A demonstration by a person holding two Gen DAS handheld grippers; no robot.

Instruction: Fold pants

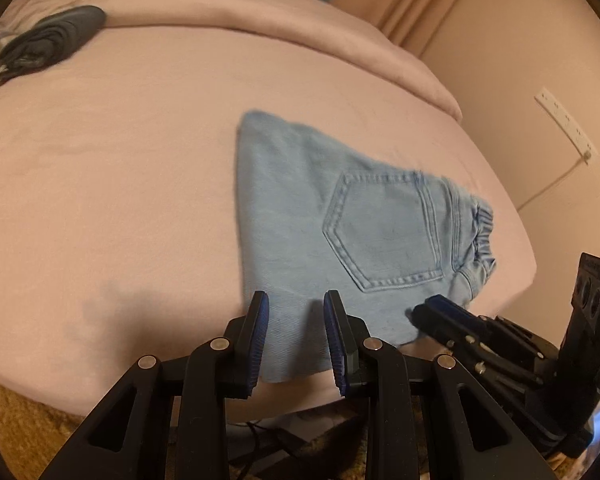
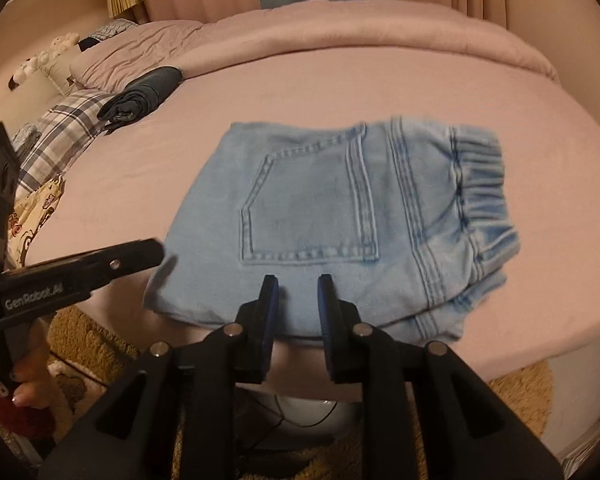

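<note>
Light blue jeans [image 1: 332, 216] lie folded into a compact stack on the pink bed sheet [image 1: 120, 168], back pocket up, elastic waistband to the right. They also show in the right wrist view [image 2: 320, 216]. My left gripper [image 1: 296, 304] is open and empty, its fingers over the near left edge of the jeans. My right gripper [image 2: 296, 284] is open and empty, at the near edge just below the pocket. The right gripper shows in the left wrist view [image 1: 432, 312], and the left gripper in the right wrist view [image 2: 148, 250].
A rolled dark garment [image 2: 144, 96] lies at the far left of the bed, beside a plaid pillow [image 2: 60, 128]. A pink duvet [image 2: 340, 36] is bunched along the far side. A brown rug [image 2: 84, 336] lies under the bed's near edge. A wall [image 1: 540, 80] with a power strip stands at right.
</note>
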